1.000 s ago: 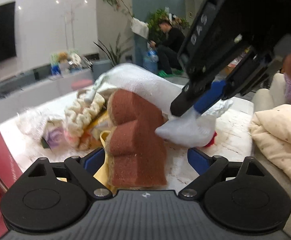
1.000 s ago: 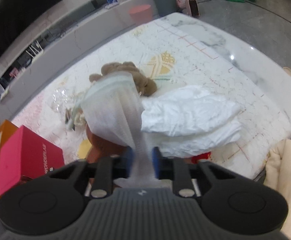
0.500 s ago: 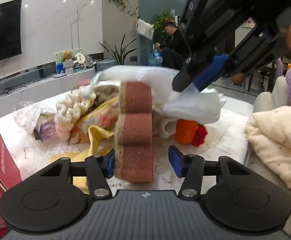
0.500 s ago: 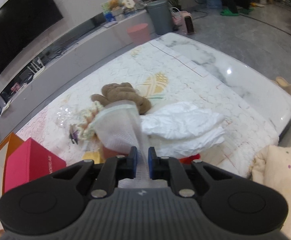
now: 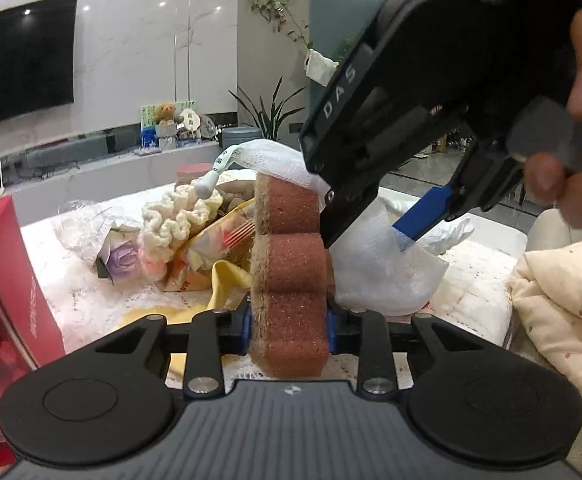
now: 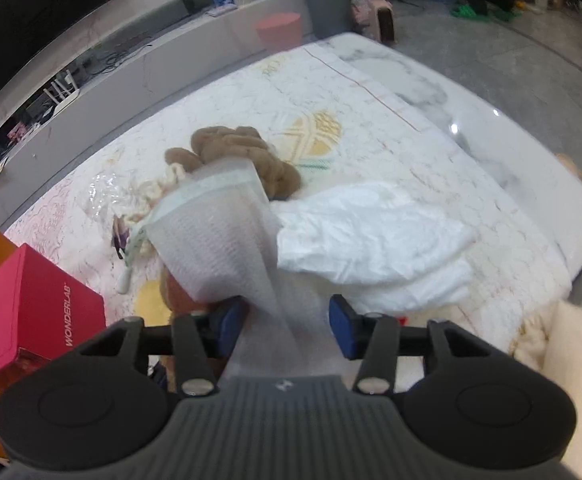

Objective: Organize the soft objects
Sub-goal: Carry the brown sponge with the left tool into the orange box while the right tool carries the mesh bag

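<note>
Two grippers share this step, and each carries a different load condition. On the left wrist view, the left gripper occupies the lower centre of the frame with its blue pads pressed against both flanks of the reddish-brown lobed scouring sponge, which stands upright between them and rises toward mid-frame. In the same view the right gripper enters from the upper right, tips angled down into the white mesh drawstring bag that lies just right of the sponge and touches it. On the right wrist view, the right gripper's fingers stand spread apart at lower centre, with the mesh bag draped loosely between them and fanning up toward mid-frame; whether either pad bears on the fabric cannot be told. Judged from this layout, the step in hand is loading the sponge into the bag. To do it well, the bag mouth likely needs to be held open and steady before the sponge is advanced; with the right fingers apart, the mesh may slide free, so a firm pinch on one rim is advisable. Sponge foam compresses, so clamping force should stay moderate to avoid ejecting it sideways. Surrounding clutter lies close: a cream knitted yarn piece and yellow cloth at centre left, a crumpled white plastic bag at centre right of the right view, a brown plush toy above it, and a red box at lower left. Keep the bag's cord out of the opening.
</note>
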`<state>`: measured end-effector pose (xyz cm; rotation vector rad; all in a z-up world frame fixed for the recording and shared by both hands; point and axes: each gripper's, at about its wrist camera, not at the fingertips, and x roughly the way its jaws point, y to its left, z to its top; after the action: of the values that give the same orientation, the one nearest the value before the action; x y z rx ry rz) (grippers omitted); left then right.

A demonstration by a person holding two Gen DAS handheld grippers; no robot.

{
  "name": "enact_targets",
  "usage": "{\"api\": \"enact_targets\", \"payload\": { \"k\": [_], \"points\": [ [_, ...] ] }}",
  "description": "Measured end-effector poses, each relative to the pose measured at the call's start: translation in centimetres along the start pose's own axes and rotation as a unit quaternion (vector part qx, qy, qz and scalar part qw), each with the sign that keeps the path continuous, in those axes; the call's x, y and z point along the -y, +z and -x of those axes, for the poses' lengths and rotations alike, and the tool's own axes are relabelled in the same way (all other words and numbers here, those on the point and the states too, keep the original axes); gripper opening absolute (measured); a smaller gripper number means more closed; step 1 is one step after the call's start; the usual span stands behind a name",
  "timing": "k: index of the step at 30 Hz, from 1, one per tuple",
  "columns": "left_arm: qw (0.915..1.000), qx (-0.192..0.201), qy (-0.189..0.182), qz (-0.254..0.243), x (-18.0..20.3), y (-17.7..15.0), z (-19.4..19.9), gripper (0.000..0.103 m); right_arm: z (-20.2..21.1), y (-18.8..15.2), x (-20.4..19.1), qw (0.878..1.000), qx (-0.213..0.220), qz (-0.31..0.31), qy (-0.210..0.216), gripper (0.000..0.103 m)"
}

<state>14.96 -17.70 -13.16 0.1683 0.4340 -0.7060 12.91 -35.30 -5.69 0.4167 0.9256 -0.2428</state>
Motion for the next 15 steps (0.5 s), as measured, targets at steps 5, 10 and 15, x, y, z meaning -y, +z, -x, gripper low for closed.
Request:
{"api": "enact_targets", "payload": {
  "k": [5,10,15],
  "points": [
    [0.9999,-0.011,-0.01,-0.003,-0.4,0.3,0.0,0.036,-0.9,0.2,-0.7,1.0,0.002,0.029,-0.008,0.04],
    [0.9998,-0.003,-0.017,0.006,-0.8,0.4,1.5,0.036,-0.3,-0.6,-0.6,0.999,0.0,0.042,0.01,0.0],
    [0.9998,0.011,-0.014,0.004,-1.2,1.2,4.0,0.036,4.1,-0.7,0.4,0.996,0.06,0.026,0.063,0.0]
  ]
}}
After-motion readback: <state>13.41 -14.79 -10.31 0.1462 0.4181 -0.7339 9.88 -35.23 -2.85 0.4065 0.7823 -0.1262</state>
